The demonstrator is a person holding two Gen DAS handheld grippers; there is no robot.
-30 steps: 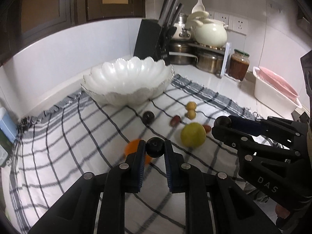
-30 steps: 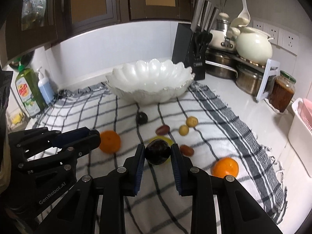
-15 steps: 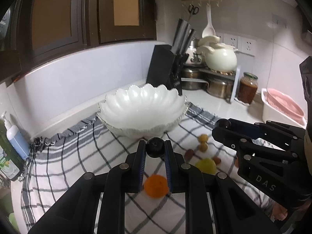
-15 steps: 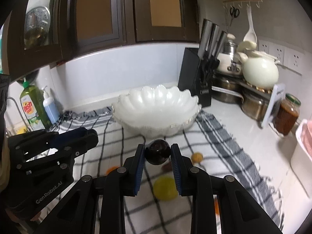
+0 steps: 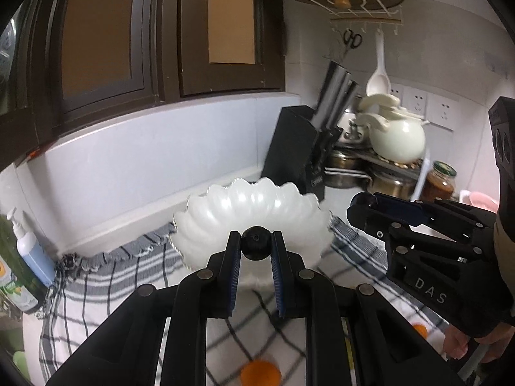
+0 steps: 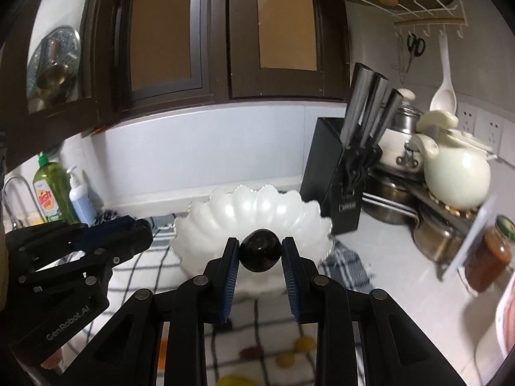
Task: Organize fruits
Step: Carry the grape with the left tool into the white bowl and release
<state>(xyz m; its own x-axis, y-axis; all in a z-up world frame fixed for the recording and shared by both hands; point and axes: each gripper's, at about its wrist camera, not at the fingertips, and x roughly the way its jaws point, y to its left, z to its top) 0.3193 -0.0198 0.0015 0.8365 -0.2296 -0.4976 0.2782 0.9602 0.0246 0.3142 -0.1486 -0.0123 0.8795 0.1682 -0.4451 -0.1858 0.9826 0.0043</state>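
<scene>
Both fruits in transit: the left gripper (image 5: 256,249) clamps a small dark fruit (image 5: 256,243) and the right gripper (image 6: 260,254) a larger dark plum (image 6: 260,254), each lifted off the checked cloth (image 5: 106,276) since a second ago toward the scalloped white bowl (image 5: 251,206), where release apparently comes next.

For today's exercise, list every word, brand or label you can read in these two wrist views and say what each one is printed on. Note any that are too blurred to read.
"DAS": on the right gripper, seen in the left wrist view.
"GenRobot.AI": on the left gripper, seen in the right wrist view.
Green dish soap bottle: red label, too blurred to read.
Knife block: small badge, too blurred to read.
Sauce jar: lid print unreadable.
</scene>
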